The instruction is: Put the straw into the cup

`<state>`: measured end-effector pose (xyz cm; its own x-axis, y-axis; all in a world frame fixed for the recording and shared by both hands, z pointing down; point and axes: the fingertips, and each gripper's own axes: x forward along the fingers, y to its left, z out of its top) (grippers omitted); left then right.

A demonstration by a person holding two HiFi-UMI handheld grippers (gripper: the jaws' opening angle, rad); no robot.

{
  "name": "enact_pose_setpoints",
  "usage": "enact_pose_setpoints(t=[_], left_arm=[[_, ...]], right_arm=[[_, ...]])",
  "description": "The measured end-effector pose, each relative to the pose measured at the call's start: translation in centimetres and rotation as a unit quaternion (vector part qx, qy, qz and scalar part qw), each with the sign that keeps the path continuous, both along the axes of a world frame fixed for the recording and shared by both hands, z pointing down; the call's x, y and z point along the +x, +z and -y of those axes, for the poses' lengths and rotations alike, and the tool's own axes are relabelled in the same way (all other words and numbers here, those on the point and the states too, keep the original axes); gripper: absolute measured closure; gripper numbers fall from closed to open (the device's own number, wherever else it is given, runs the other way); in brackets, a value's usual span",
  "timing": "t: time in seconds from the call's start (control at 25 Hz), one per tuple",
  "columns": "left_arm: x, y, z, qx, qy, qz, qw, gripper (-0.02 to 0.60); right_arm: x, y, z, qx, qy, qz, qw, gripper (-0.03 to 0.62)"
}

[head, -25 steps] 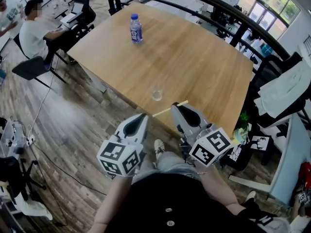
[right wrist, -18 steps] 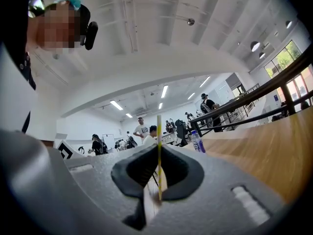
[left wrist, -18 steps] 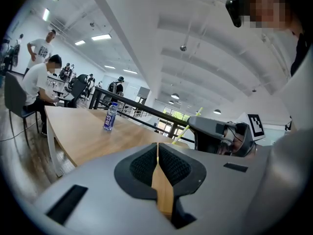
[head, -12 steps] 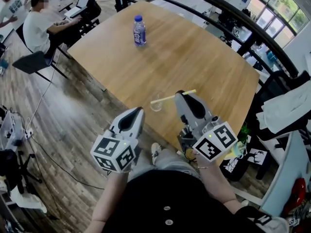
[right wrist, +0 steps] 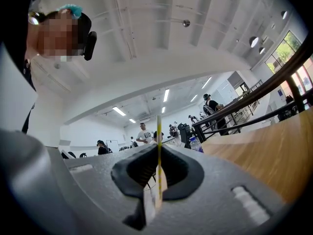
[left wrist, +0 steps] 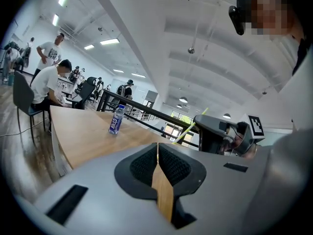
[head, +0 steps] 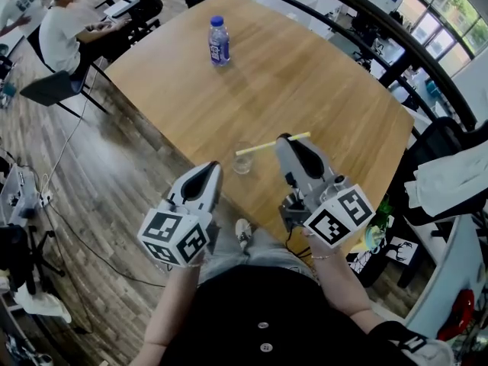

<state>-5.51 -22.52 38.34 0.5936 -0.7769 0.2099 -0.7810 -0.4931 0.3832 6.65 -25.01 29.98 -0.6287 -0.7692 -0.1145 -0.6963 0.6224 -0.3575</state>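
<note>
A yellow straw [head: 263, 145] lies almost level in the air, held at its right end by my right gripper [head: 284, 137], which is shut on it. In the right gripper view the straw [right wrist: 159, 155] runs upright between the closed jaws. A small clear cup [head: 242, 158] stands near the table's front edge, just below the straw's free left end. My left gripper [head: 213, 166] hovers off the table's edge, left of the cup, shut with nothing in it. The left gripper view shows the right gripper [left wrist: 215, 129] with the straw [left wrist: 188, 127] sticking out.
A wooden table [head: 305, 82] fills the middle. A water bottle [head: 219, 41] with a blue label stands near its far left side. A seated person [head: 65, 29] works at a desk far left. Black railing [head: 396, 44] and chairs with white cloth sit to the right.
My right gripper has lifted the straw up and away from the table's edge, so the free end now hangs over the cup. Both grippers have moved forward a little.
</note>
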Motion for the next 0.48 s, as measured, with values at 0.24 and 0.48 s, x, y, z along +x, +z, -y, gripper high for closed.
enact_pose_setpoints(t=[0.24,0.48], left_arm=[[0.2,0.5,0.3,-0.005,-0.002,-0.001,1.0,0.56],[-0.3,0.6,0.9,-0.01,0.003,-0.001,0.9999,0.56]], right_arm=[[0.7,0.8,0.4,-0.01,0.003,-0.002,1.0,0.579],[0.8,1.1,1.3,-0.016,0.017,-0.004,1.0,0.579]])
